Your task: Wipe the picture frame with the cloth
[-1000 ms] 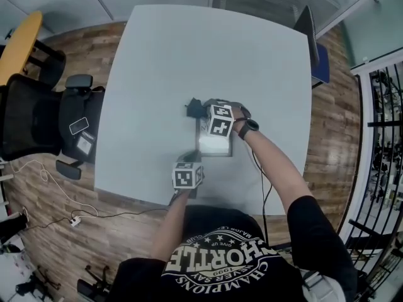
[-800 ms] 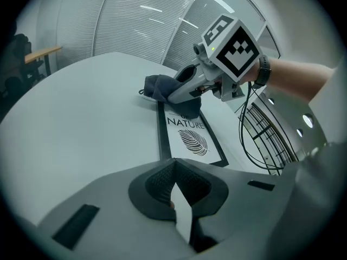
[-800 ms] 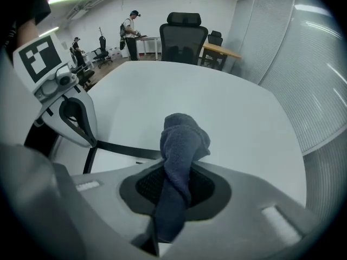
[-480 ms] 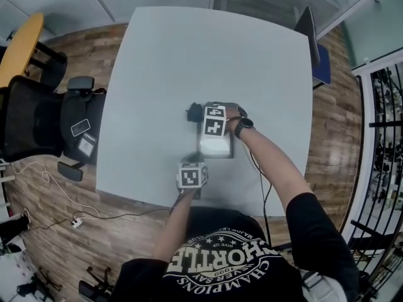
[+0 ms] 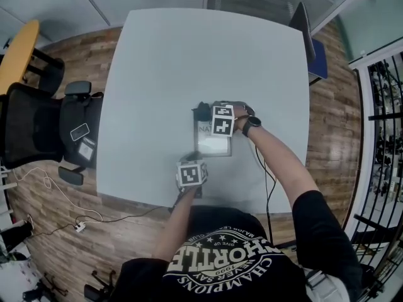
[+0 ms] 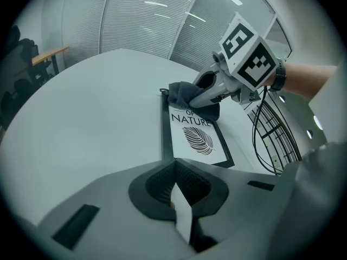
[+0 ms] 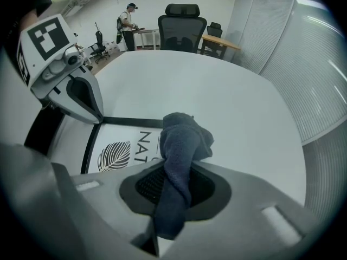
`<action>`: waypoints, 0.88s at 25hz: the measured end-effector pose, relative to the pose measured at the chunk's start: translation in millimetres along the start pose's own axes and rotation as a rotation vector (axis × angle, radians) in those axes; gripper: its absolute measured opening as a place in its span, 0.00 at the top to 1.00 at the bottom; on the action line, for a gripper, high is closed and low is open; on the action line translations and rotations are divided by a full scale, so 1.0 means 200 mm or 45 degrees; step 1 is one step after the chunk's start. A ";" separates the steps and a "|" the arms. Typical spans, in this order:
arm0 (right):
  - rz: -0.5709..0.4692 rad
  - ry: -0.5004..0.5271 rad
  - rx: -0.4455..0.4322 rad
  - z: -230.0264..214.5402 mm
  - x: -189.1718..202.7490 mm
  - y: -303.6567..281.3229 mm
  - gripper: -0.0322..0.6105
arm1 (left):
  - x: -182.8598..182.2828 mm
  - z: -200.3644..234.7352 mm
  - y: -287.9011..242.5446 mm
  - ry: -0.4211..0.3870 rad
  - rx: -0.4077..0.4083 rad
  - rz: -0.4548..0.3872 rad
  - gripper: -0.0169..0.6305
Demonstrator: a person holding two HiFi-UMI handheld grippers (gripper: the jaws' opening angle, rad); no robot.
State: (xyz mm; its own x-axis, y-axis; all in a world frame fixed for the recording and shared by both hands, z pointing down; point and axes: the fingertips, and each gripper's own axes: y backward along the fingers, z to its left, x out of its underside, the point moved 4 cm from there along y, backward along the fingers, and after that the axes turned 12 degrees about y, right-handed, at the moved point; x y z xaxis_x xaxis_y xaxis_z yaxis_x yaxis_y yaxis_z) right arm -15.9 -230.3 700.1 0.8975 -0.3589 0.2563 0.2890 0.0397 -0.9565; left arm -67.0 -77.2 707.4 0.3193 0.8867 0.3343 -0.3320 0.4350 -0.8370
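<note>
**Head view, read from left to right.** A black office chair stands on the wood floor at 9 o'clock of the pale grey table. The picture frame lies flat on the table, a little toward 5 o'clock from its centre. It has a black rim around a white sheet that bears a leaf drawing and the word NATURE.

The left gripper stands at the frame's 7 o'clock corner. In the left gripper view its jaws are pressed together with nothing visible between them. Their tip comes up to the frame's near corner, but whether it presses on the rim cannot be told.

The cloth, dark blue-grey and bunched, sits at the frame's 11 o'clock corner. It overlaps the rim and the table just beside it. The right gripper lies at the cloth's 3 o'clock with its jaws closed on the cloth. In the right gripper view the fabric runs up between the jaws and bulges beyond their tips, over the printed sheet. A black wristwatch sits on the arm behind this gripper.

**Right gripper view.** The left gripper appears at 10 o'clock. A second office chair stands at 12 o'clock, beyond the table's far edge.
</note>
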 end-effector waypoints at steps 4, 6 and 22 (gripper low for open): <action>0.029 -0.011 0.001 0.04 0.09 0.03 0.84 | 0.00 0.00 0.01 -0.026 -0.022 0.002 0.96; 0.042 -0.019 0.003 0.05 0.14 0.05 0.84 | 0.01 -0.01 0.01 -0.040 -0.028 0.003 0.96; -0.027 -0.092 0.037 0.08 0.13 0.15 0.84 | 0.02 -0.02 0.01 -0.090 -0.059 0.013 0.96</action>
State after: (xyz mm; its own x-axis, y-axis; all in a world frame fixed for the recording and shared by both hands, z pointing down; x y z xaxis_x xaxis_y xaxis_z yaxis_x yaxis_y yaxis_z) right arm 20.8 -223.8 680.4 0.9125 -0.2915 0.2870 0.3169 0.0599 -0.9466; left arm -63.7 -73.1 704.7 0.2523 0.9005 0.3541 -0.2929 0.4199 -0.8590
